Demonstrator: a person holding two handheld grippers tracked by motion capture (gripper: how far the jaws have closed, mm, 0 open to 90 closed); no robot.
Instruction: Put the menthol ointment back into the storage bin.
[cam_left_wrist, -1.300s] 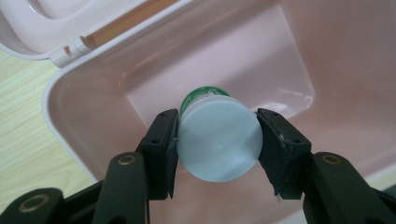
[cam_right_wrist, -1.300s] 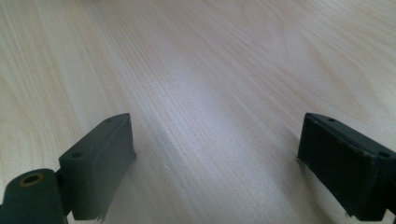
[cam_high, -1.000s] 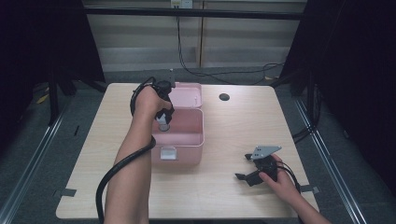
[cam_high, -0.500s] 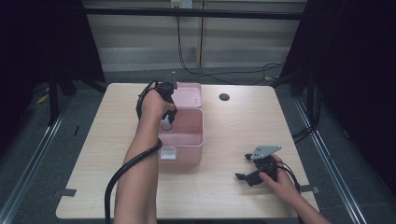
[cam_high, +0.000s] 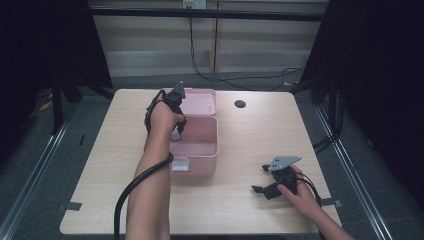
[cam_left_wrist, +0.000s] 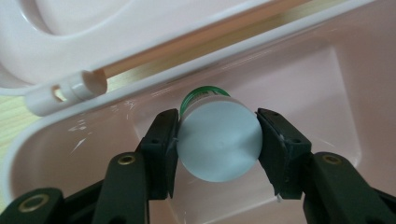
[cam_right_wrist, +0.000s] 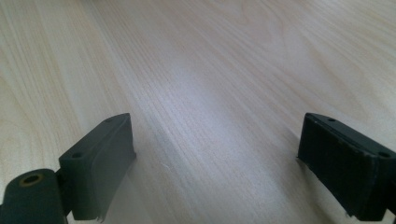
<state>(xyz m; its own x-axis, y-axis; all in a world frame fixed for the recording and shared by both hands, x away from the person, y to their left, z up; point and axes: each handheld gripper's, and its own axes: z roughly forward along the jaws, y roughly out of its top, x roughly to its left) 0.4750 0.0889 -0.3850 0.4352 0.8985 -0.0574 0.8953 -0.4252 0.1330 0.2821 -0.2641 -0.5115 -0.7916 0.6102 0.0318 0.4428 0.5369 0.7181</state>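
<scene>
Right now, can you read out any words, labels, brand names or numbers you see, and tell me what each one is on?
None can be read.
Small bottle held in the left gripper: plain white base toward the camera, a green band behind it, no print legible.
Pink box: a small white tag on its front wall, too small to read.
Table: bare wood grain.

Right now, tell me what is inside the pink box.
Inside the pink box, the left gripper holds a small white bottle with a green band, bottom toward the camera. The bottle and jaws cover the floor behind them; the floor around them looks bare.
</scene>
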